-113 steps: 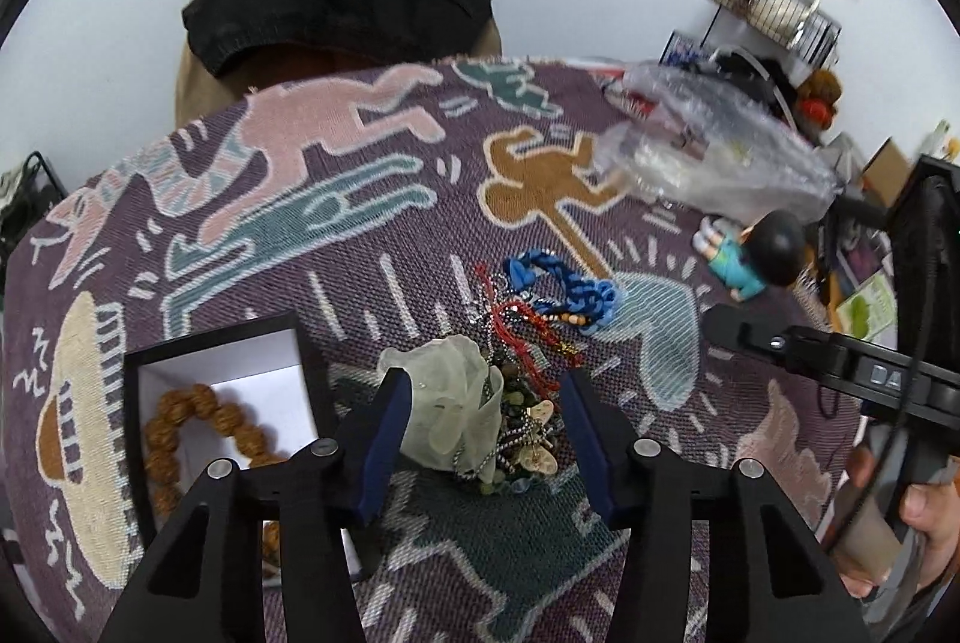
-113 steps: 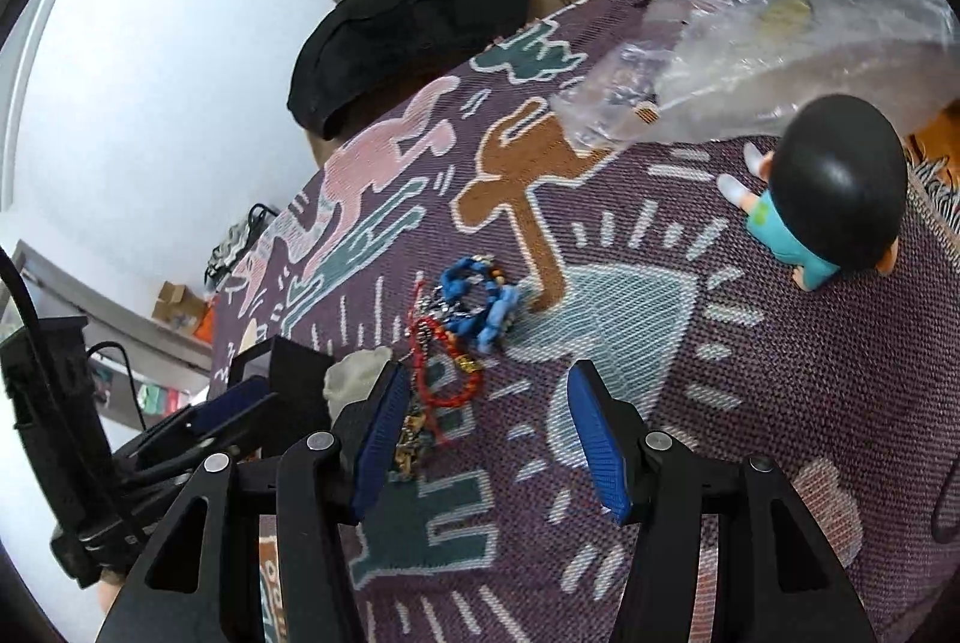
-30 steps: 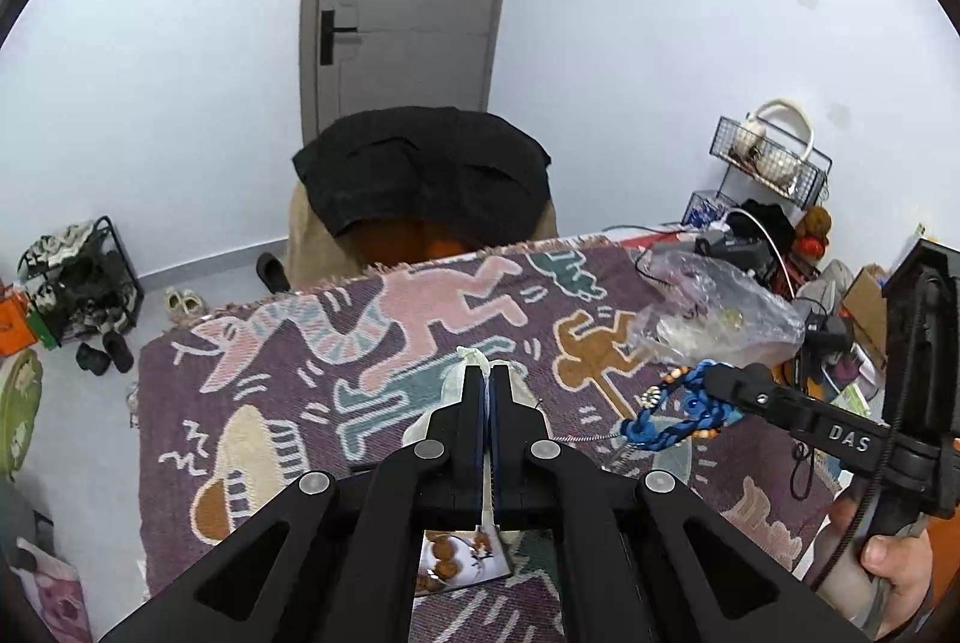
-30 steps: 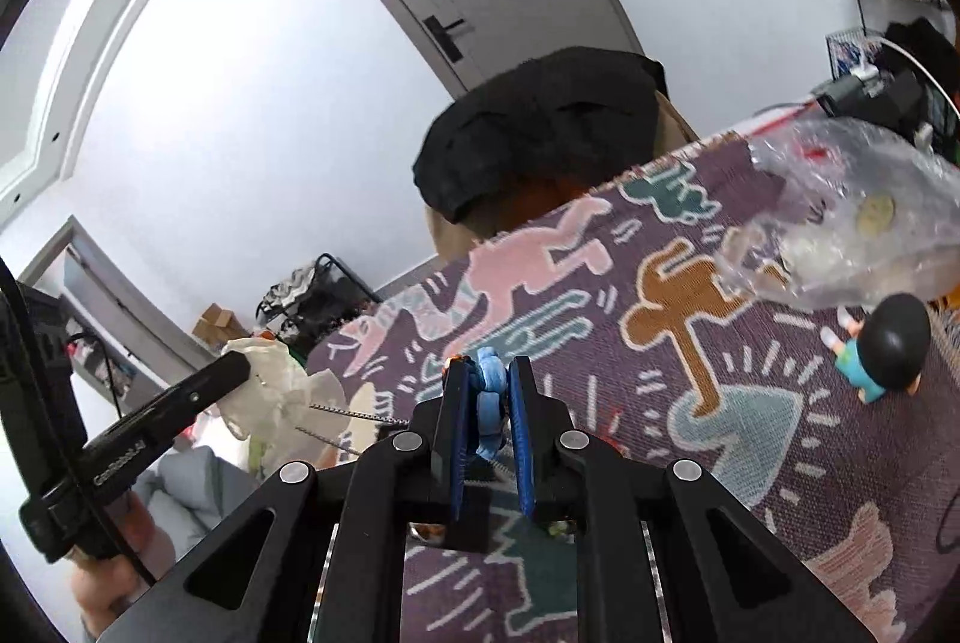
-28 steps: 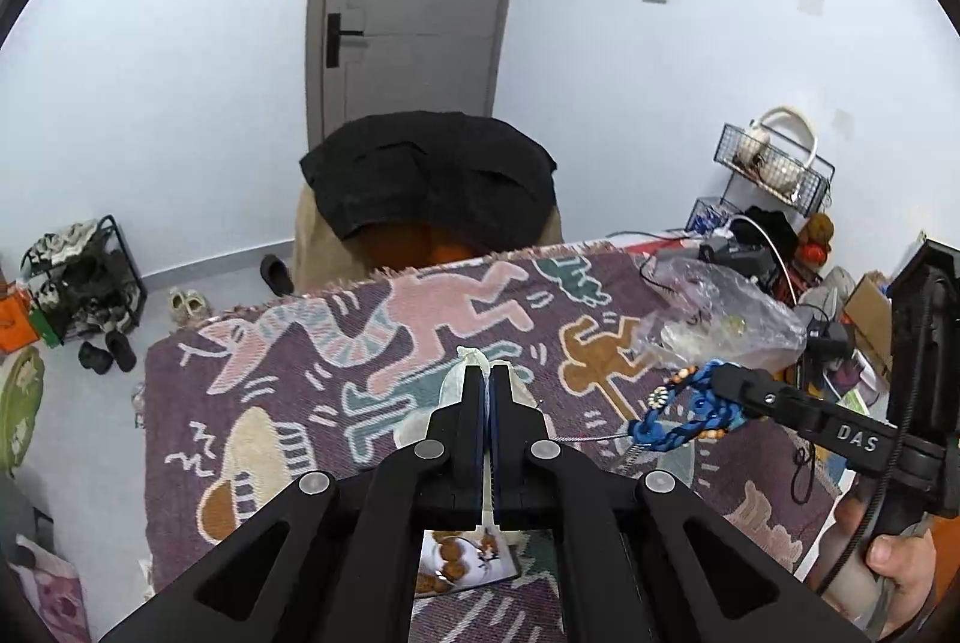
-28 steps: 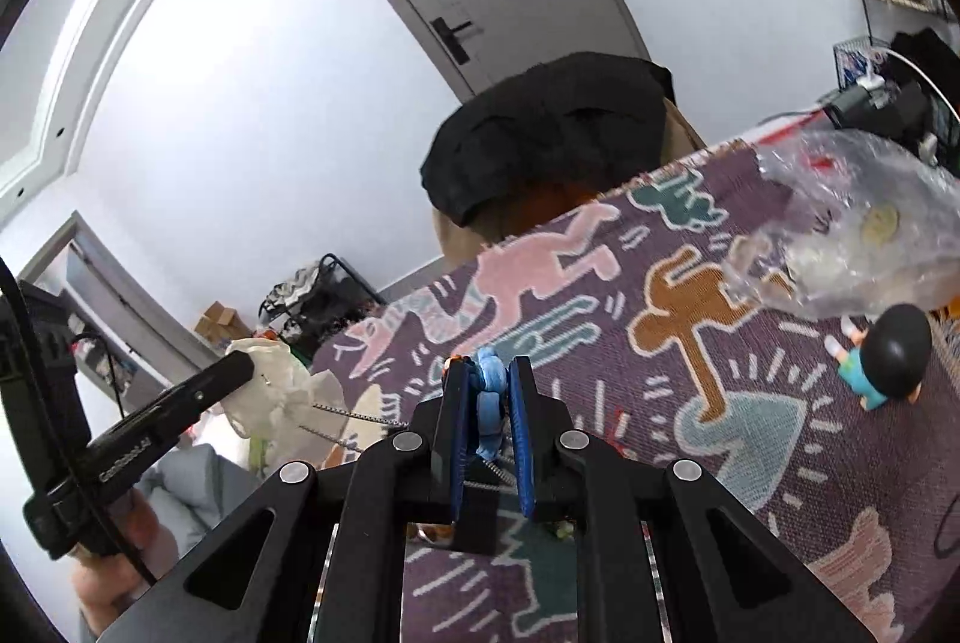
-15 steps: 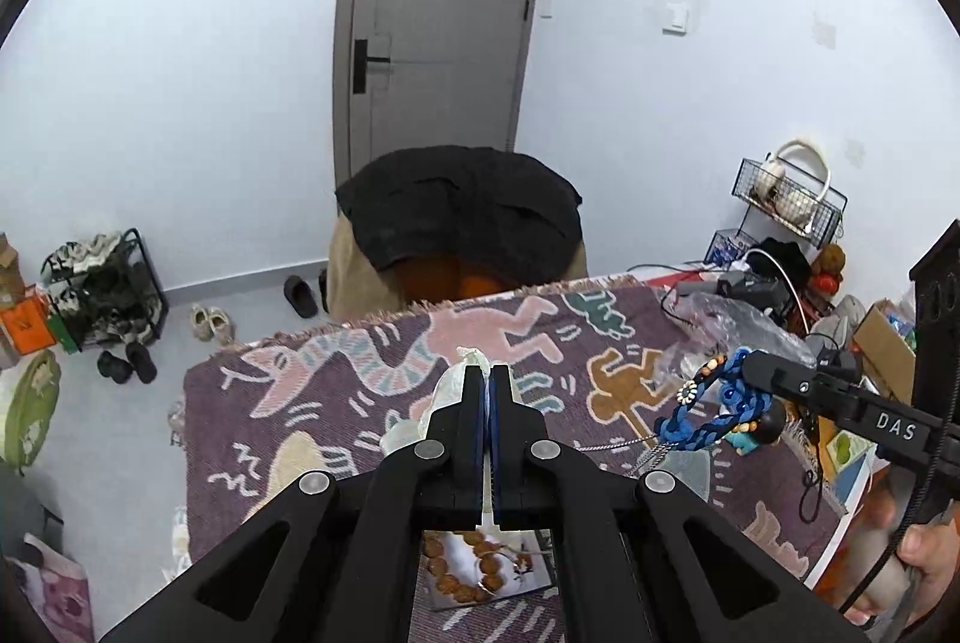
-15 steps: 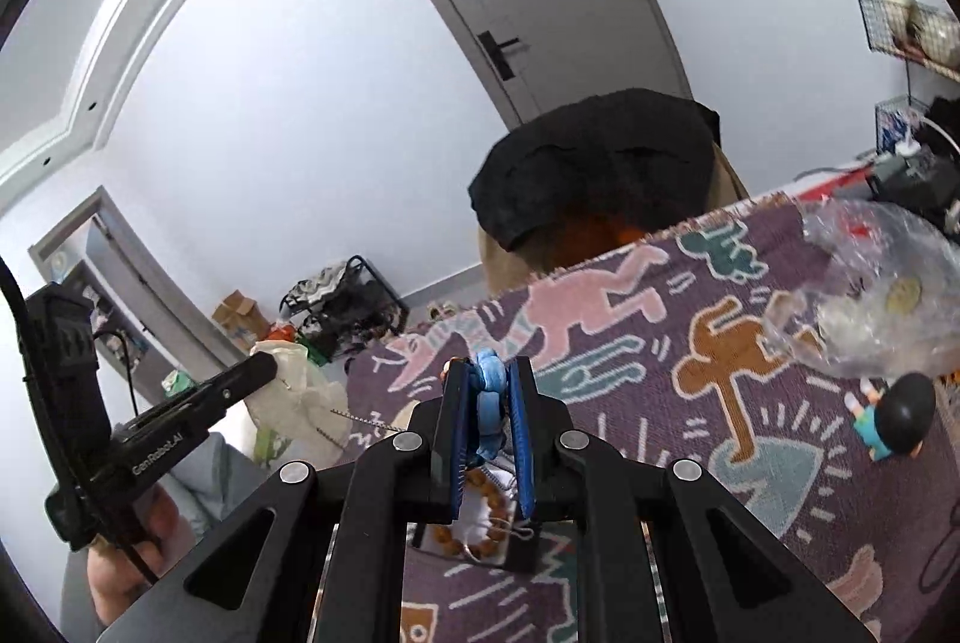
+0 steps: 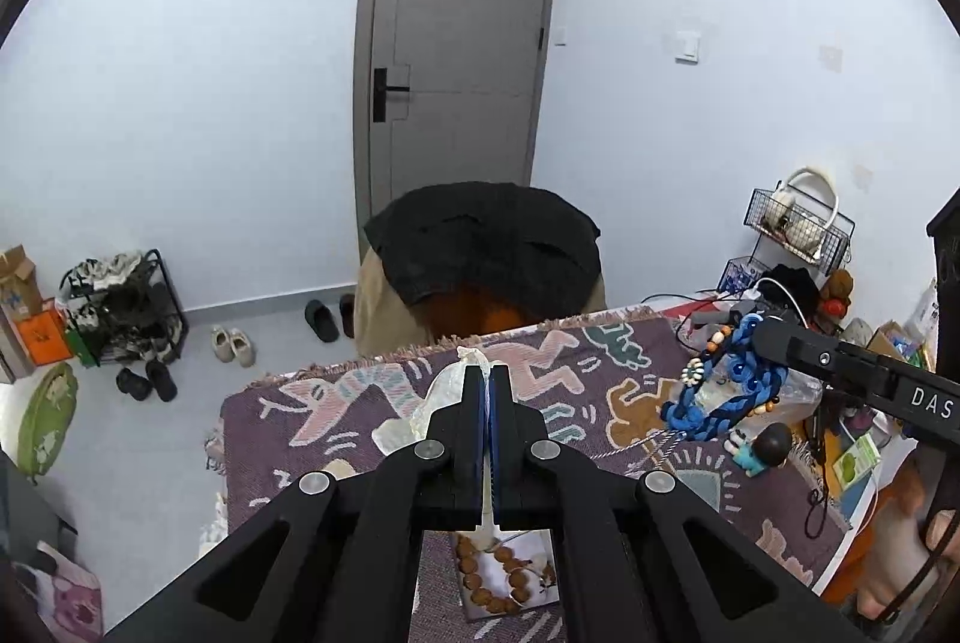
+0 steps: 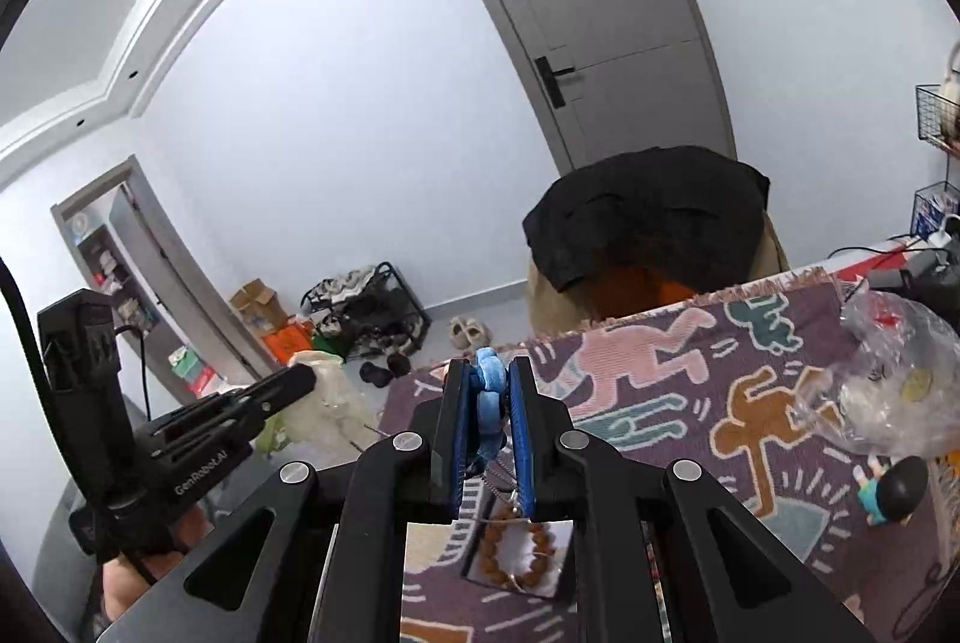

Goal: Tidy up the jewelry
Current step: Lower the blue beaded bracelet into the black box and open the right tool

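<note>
Above surface: both claws raised well clear of the purple woven cloth with cartoon figures [image 9: 600, 379].
Left claw [image 9: 486, 391]: pinched tight on a pale translucent organza pouch [image 9: 441, 391], which hangs in the air.
Right claw [image 10: 486, 397]: clamped on a blue braided cord bracelet with beads and a small flower charm [image 9: 726, 391], also aloft.
Link: a thin silvery chain [image 9: 636, 442] seems to run between pouch and bracelet; likely tangled.
Done: a brown wooden bead bracelet [image 10: 516, 553] lies in the open white-lined box [image 10: 420, 547] below.
Left: separate the two, then store each, in my judgement.
Hidden: the rest of the jewelry pile is behind the claw bodies; the chain's ends are too fine to trace.
</note>
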Motion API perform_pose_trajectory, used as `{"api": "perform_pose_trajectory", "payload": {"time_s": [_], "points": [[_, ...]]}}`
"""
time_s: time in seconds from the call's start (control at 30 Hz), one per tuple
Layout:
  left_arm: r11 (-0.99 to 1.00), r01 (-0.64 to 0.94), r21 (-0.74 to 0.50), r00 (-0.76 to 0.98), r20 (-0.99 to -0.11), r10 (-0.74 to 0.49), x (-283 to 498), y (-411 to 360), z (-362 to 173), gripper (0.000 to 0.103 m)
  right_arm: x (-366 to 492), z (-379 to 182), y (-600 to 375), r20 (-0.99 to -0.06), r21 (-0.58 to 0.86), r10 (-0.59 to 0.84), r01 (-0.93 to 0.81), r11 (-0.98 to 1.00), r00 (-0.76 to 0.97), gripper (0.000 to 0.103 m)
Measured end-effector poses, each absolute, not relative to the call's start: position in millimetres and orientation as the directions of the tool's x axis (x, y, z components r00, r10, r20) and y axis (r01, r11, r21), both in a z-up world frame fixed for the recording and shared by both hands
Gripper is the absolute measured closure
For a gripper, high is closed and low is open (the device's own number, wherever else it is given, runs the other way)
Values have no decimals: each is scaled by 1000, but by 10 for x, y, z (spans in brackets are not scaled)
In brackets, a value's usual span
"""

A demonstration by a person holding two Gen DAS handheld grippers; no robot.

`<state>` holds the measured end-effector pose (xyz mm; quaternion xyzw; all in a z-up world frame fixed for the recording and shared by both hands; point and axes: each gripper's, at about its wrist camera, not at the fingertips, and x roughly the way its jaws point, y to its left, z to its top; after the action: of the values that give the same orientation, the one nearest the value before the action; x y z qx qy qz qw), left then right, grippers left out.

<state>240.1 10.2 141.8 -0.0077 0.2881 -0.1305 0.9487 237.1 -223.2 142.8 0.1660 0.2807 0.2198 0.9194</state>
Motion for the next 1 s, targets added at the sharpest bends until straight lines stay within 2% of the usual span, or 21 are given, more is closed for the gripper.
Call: {"api": "perform_pose_trajectory", "payload": {"time_s": [0.33, 0.57, 0.67, 0.73, 0.8, 1.0], "points": [[951, 259, -167, 713, -632, -305, 2575, 67, 833, 102, 2555, 968, -1929, -525, 434, 516, -309, 846, 676, 89], [918, 258, -300, 575, -716, -396, 2768, 26, 262, 99, 2698, 554, -1785, -593, 433, 509, -285, 855, 624, 89], [914, 238, -329, 539, -738, -406, 2803, 65, 108, 84, 2737, 414, -1749, -613, 437, 505, -272, 857, 607, 89], [916, 217, -338, 542, -739, -401, 2792, 136, 58, 50, 2761, 346, -1735, -621, 441, 506, -267, 857, 599, 89], [920, 201, -338, 571, -722, -390, 2747, 215, 67, 35, 2786, 280, -1717, -627, 449, 510, -262, 855, 590, 89], [934, 165, -316, 596, -723, -350, 2692, 403, 85, 34, 2881, 109, -1625, -650, 467, 518, -245, 849, 556, 88]]}}
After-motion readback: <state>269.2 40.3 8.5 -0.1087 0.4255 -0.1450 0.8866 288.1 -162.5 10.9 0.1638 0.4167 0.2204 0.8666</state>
